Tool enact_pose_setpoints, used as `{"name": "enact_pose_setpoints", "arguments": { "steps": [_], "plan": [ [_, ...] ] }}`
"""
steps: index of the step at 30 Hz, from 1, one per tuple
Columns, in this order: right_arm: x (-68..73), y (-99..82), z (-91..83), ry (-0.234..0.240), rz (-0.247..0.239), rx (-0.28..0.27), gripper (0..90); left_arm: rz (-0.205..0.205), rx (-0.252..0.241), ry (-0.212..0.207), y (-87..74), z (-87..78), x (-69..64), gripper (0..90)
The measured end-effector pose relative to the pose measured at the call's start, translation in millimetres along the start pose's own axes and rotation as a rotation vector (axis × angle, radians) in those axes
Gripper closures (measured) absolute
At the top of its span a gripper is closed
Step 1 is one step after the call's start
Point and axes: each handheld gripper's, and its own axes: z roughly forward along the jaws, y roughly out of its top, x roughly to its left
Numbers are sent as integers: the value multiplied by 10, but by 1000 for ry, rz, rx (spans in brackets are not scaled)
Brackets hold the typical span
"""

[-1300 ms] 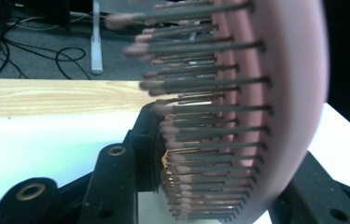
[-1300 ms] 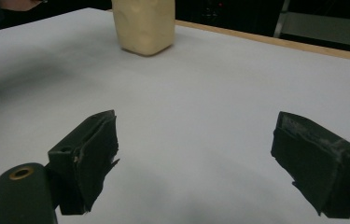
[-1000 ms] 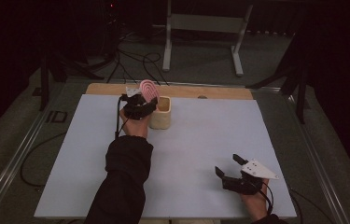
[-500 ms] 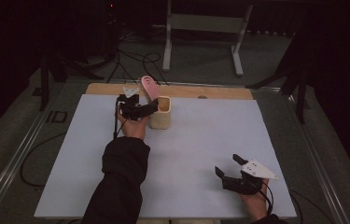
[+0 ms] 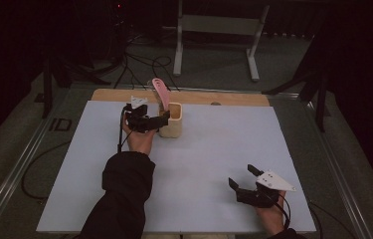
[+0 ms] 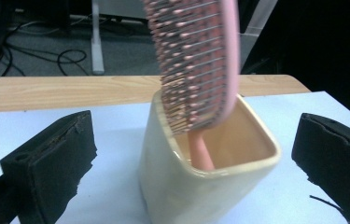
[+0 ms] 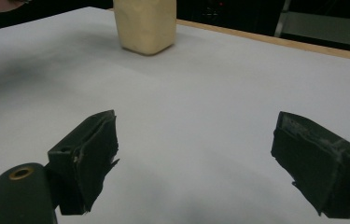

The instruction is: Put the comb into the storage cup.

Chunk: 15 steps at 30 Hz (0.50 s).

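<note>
pink hairbrush (image 6: 196, 65) stands handle-down in the cream cup (image 6: 172, 186) near the table's far edge; left gripper (image 6: 196, 154), jaws just opened wide, flanks the cup without touching; right gripper (image 7: 196, 158) rests wide open, well apart.

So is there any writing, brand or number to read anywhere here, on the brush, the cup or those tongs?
"ID": pale marks on the dark floor beside the table's left edge, blurred, so the reading is uncertain.
No lettering shows on the pink hairbrush, the cream cup, the white table sheet, the left tongs or the right tongs.
</note>
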Motion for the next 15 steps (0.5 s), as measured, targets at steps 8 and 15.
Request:
{"name": "enact_pose_setpoints", "arguments": {
  "steps": [8,15],
  "plan": [
    [10,1,5,1,2,2,140,53,-6,-17,-20,-82,-34,0],
    [4,3,5,0,8,0,139,78,5,-33,-78,-139,-4,0]
  ]
}}
